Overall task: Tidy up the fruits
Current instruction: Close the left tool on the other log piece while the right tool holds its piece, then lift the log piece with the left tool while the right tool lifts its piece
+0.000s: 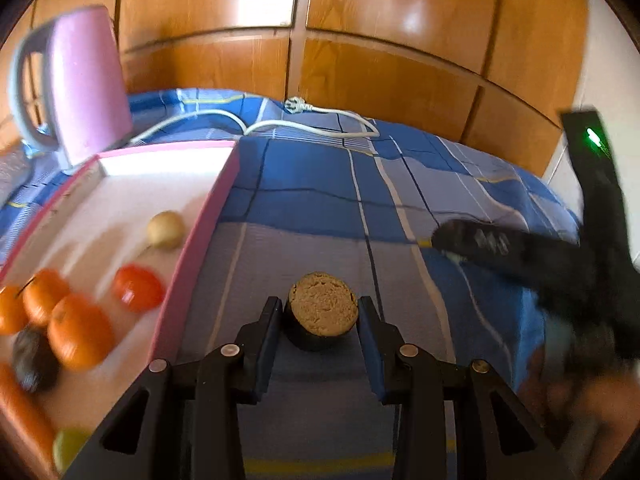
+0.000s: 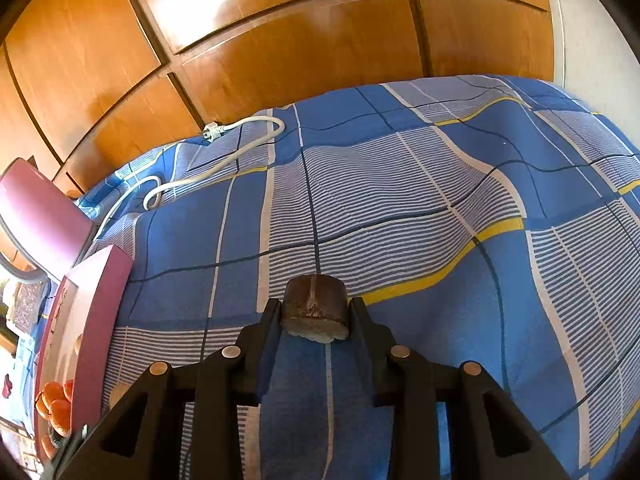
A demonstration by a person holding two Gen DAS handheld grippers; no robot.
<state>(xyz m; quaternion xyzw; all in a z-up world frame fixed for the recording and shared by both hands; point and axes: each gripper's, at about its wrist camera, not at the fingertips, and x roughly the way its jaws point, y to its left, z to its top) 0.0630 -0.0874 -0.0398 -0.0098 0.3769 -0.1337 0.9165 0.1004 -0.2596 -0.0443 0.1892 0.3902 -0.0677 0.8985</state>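
My left gripper [image 1: 322,314] is shut on a dark-skinned fruit half [image 1: 323,310] with its tan cut face up, held above the blue checked cloth [image 1: 320,184]. My right gripper [image 2: 314,312] is shut on another dark brown fruit piece [image 2: 314,306], cut face down. The right gripper also shows blurred at the right of the left wrist view [image 1: 520,252]. A pink-rimmed tray [image 1: 192,248] on the left holds several oranges [image 1: 78,332], a red fruit [image 1: 138,288], a pale round fruit [image 1: 166,229], a dark fruit [image 1: 32,360] and a green one [image 1: 70,446].
A pink kettle [image 1: 86,84] stands behind the tray, its white cord and plug [image 1: 304,118] lying across the cloth. Wooden wardrobe doors [image 1: 360,40] rise behind the bed. The tray [image 2: 102,320] and kettle [image 2: 36,216] show at the left in the right wrist view.
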